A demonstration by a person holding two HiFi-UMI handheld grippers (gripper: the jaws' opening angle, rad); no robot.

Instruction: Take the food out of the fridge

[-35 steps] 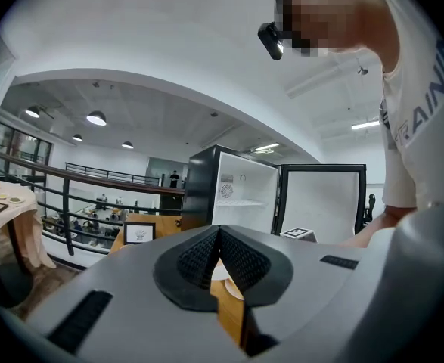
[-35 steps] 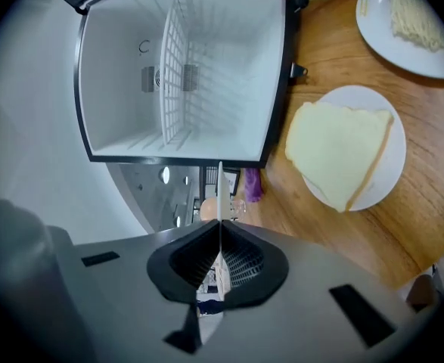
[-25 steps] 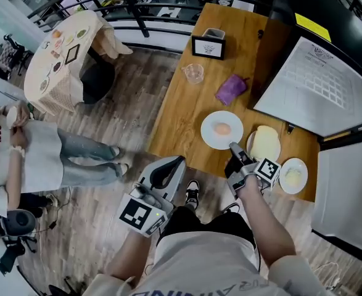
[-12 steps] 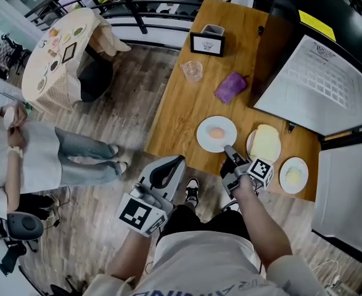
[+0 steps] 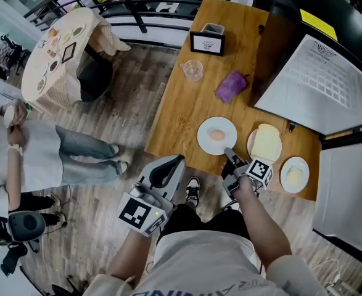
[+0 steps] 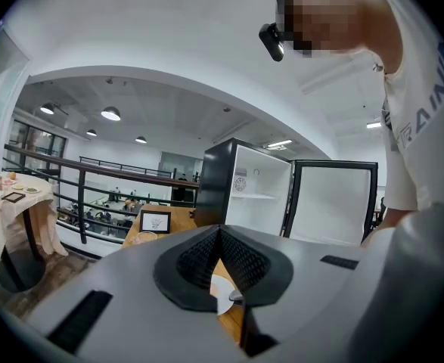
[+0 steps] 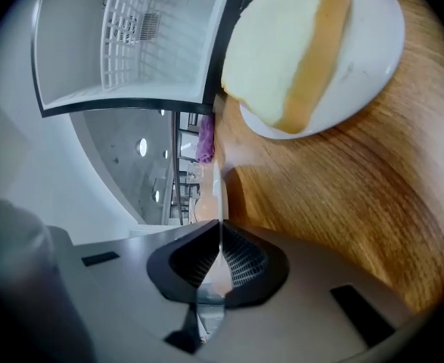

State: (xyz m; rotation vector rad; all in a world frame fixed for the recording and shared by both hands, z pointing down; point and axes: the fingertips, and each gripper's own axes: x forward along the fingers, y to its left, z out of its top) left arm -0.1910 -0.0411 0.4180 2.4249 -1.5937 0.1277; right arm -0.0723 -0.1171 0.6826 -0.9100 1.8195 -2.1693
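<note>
A wood-plank floor [image 5: 137,85] carries a long wooden table [image 5: 181,113] and a cloth-covered round table [image 5: 57,86]. A black railing [image 5: 150,7] runs behind them, under round ceiling lights [image 6: 110,113].

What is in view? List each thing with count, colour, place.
Wooden table: one, brown, centre.
Framed card: one, black, table's far end.
Cup: one, clear, beside card.
Cloth: one, purple, mid-table.
Plate with round food: one, white, near edge.
Bread plate: one, white, beside it.
Small plate: one, white, rightmost.
Fridge: one, black, door open, right.
Round table: one, cream cloth, far left.
Seated person: one, left.
Left gripper: one, grey, jaws shut, empty.
Right gripper: one, grey, jaws shut on plate with round food.
</note>
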